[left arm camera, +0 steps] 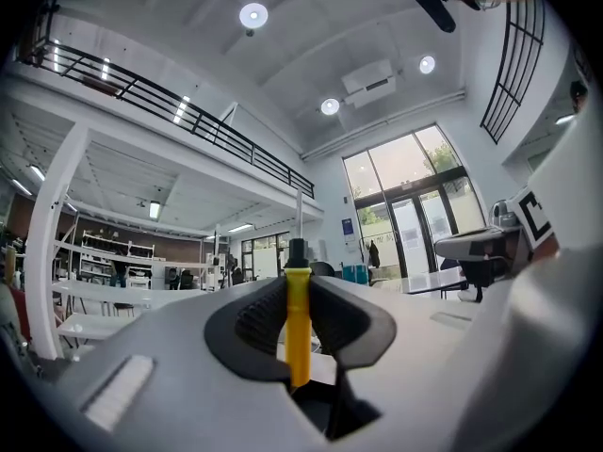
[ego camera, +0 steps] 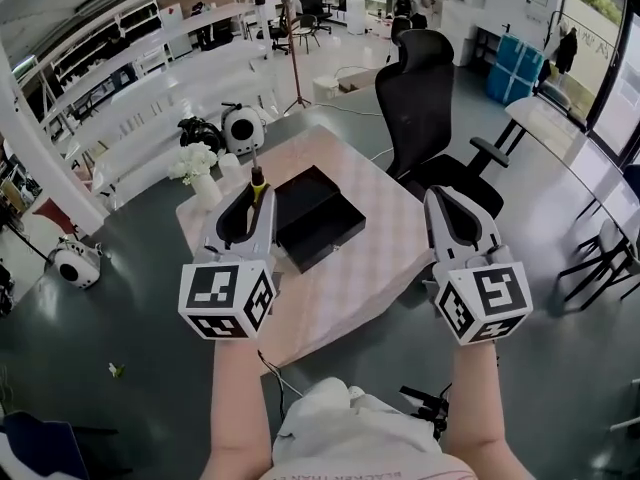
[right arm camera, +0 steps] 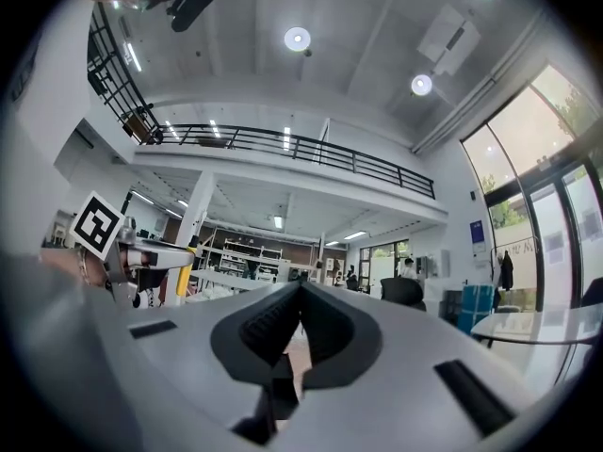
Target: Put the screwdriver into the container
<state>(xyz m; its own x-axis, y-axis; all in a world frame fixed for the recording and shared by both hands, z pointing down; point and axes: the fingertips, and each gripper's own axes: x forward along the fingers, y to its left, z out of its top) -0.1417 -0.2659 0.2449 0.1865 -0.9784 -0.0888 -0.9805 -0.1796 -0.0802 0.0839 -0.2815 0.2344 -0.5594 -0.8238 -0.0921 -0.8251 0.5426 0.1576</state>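
A table (ego camera: pixel 380 268) covered with a pale pink checked cloth fills the middle of the head view, standing on a dark floor. A black office chair (ego camera: pixel 425 98) stands at the table's far right edge. A black container (ego camera: pixel 318 226) sits open on the cloth towards the table's left half, a second flat black piece lying against its far side.

The left gripper (ego camera: pixel 252 190) hangs over the table's left part, just to the left of the container, its tips pointing away from the person. The right gripper (ego camera: pixel 441 198) is held over the table's right edge, well apart from the container. In the right gripper view its jaws are pressed together at the tips with nothing between them.

A small white vase of white flowers (ego camera: pixel 197 171) stands at the far left corner of the table.

The screwdriver (left arm camera: pixel 298 323) is pinched between the left gripper's jaws by its yellow handle, its black collar and thin metal shaft sticking out beyond the tips. It is outside the container.
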